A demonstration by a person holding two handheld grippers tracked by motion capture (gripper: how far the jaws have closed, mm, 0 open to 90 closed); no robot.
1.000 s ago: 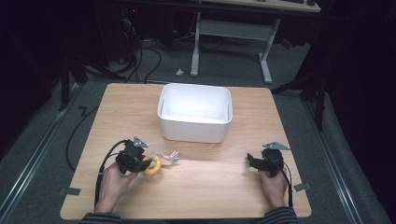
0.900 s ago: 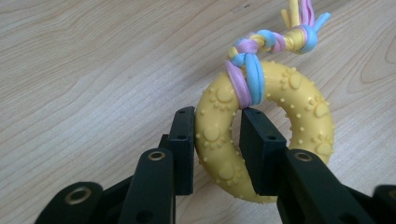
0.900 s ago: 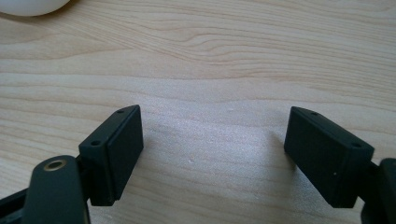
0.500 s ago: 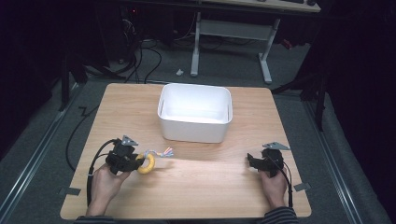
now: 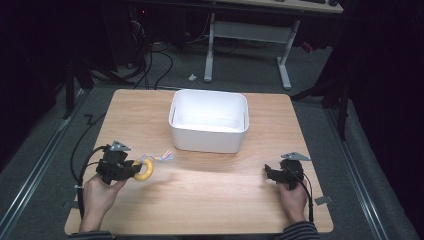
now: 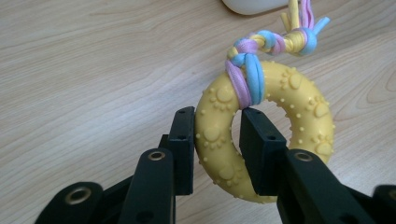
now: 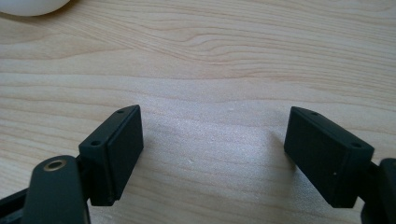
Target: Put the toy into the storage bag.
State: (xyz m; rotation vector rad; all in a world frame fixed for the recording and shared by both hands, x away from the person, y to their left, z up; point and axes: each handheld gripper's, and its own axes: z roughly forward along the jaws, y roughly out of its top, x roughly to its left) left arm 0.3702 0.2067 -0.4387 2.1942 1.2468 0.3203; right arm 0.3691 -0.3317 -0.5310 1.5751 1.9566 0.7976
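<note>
Since the earlier frame, the left gripper (image 5: 134, 169) has moved left and toward the person, carrying the yellow rubber ring toy with the braided pastel rope (image 6: 261, 135). Its jaws clamp one side of the ring, one pad outside, one inside the hole. The right gripper (image 7: 212, 154) rests with jaws wide, nothing between them, over the wooden table (image 5: 210, 200).

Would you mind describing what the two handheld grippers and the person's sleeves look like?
Both the left gripper and the right gripper are black, each topped by a grey three-cornered plate and trailing a black cable. Their two jaws end in flat rectangular black pads with small screw holes, and brass-coloured pivot pins show at the linkages. The sleeves are dark with fine stripes.
</note>
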